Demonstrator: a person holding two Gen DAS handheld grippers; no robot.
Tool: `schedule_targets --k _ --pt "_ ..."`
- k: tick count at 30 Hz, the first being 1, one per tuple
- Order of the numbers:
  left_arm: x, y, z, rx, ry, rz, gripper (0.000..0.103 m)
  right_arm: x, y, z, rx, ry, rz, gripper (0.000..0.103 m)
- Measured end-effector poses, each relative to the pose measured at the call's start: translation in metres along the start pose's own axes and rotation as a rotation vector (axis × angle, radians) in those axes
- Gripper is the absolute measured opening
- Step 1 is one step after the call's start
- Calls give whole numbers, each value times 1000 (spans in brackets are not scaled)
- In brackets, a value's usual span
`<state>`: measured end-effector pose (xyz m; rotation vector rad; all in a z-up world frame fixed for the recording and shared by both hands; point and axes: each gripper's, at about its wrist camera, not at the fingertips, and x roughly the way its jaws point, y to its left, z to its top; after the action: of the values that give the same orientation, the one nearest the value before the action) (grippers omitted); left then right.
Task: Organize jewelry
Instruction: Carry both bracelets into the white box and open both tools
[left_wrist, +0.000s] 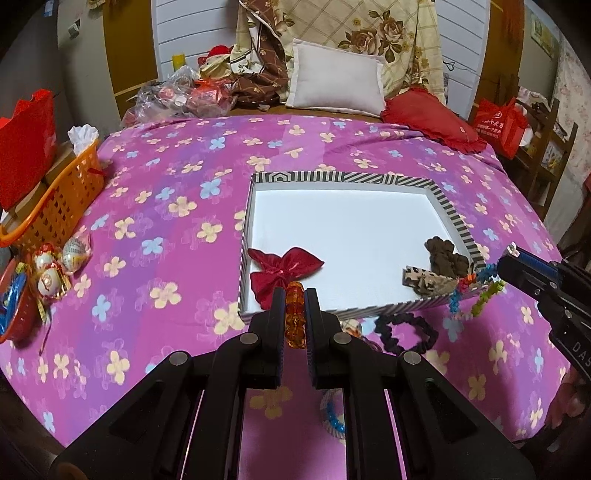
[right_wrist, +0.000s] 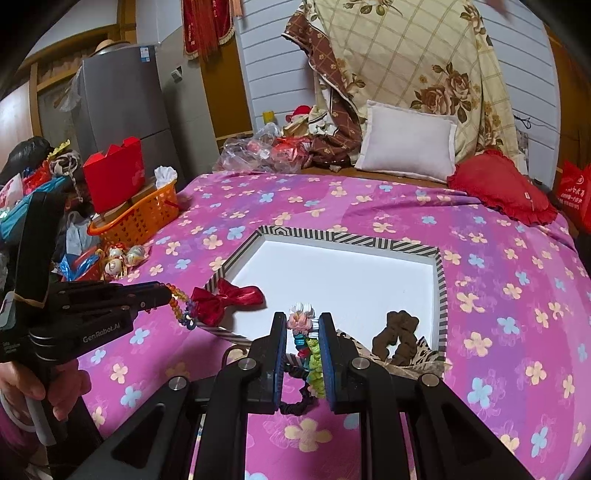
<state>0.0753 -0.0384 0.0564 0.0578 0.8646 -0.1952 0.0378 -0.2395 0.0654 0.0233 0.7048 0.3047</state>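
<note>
A shallow striped box (left_wrist: 456, 218) with a white floor lies on the pink flowered bedspread; it also shows in the right wrist view (right_wrist: 441, 295). Inside lie a red bow (left_wrist: 280, 275), a brown scrunchie (left_wrist: 447, 256) and a leopard-print piece (left_wrist: 424, 282). My left gripper (left_wrist: 295, 295) is shut on an amber bead bracelet (left_wrist: 295, 317) above the box's near edge. My right gripper (right_wrist: 303, 319) is shut on a multicoloured bracelet (right_wrist: 308, 345) over the box's near right corner. A black scrunchie (left_wrist: 406, 332) lies on the bedspread in front of the box.
An orange basket (left_wrist: 62, 199) and a red gift bag (left_wrist: 26, 155) stand at the bed's left edge, with wrapped eggs (left_wrist: 48, 273) beside them. A white pillow (left_wrist: 336, 79) and red cushion (left_wrist: 432, 118) lie at the back. A blue ring (left_wrist: 334, 421) lies under my left gripper.
</note>
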Motion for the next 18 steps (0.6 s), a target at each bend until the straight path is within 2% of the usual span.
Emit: schedule_targets --k 12,18 --pt "29 -3 26 -32 39 -15 9 29 -16 18 33 24 12 16" --pt "57 -7 38 -45 67 16 8 59 -23 24 74 59 45 16"
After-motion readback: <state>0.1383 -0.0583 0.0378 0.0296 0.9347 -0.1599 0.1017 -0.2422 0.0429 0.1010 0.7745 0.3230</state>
